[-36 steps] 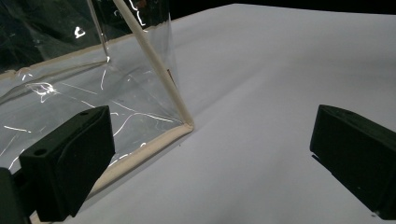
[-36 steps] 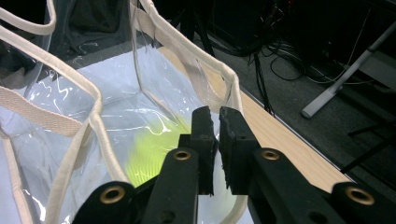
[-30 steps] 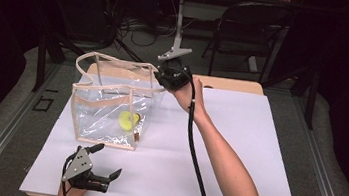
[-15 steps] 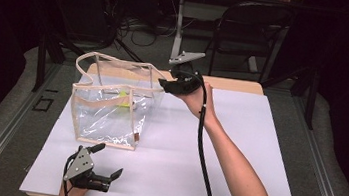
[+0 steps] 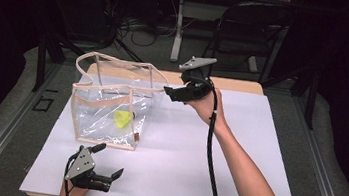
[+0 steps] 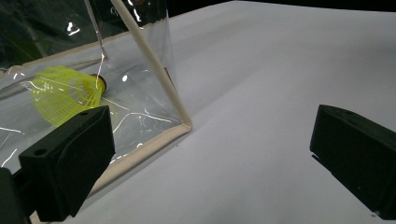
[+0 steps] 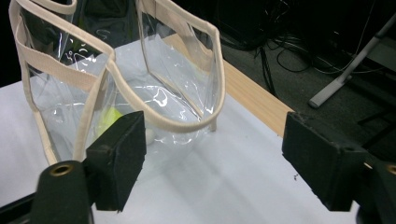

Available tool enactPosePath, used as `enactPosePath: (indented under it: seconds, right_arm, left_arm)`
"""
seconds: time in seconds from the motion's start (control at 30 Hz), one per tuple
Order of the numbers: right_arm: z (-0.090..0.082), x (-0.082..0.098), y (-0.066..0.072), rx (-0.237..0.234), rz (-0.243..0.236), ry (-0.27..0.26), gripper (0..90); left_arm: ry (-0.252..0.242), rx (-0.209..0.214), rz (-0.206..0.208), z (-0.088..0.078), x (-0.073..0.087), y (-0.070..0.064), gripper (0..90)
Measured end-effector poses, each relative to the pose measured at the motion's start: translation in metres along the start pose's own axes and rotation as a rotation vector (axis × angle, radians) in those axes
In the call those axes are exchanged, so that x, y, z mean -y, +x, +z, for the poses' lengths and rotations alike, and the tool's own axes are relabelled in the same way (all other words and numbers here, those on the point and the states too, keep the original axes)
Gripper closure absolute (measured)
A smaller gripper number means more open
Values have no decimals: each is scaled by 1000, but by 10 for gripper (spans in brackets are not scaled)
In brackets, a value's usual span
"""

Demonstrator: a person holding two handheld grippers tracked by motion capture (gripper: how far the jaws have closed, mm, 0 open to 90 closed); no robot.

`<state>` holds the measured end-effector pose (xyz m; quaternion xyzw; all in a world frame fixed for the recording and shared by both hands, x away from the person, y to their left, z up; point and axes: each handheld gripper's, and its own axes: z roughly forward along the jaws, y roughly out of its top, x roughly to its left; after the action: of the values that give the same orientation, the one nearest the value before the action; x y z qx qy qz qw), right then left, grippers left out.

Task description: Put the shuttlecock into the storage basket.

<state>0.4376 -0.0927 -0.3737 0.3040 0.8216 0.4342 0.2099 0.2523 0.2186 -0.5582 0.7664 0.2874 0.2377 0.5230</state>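
Covering most of the tabletop, the white sheet (image 5: 236, 156) carries everything else, with a strip of the wooden table (image 5: 234, 85) showing along its far edge. On the sheet's left half stands the clear plastic bag (image 5: 109, 102), upright and open at the top, its edges and looped handles trimmed in beige. Beside the bag's right upper rim, the right gripper (image 5: 169, 92) is held level above the sheet, pointing at the bag; its jaws have just been opening and now stand wide apart with nothing between them, and in the right gripper view the bag's nearest handle loop hangs just ahead of them. Near the sheet's front edge, the left gripper (image 5: 115, 175) rests low, just in front of the bag's near corner, its jaws spread wide and empty, bare white sheet showing between them in the left gripper view. Inside the bag, lying on its bottom toward the near right corner, is the yellow shuttlecock (image 6: 65, 93), on its side, its dark-banded cork end toward the bag's corner seam.
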Motion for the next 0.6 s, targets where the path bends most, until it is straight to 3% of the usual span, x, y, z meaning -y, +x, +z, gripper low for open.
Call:
enactPosePath:
  seconds: [0.6]
  right_arm:
    - [-19,35,2,-40,-7,15,81]
  left_arm:
    - [2,6,6,-1,1,0,0]
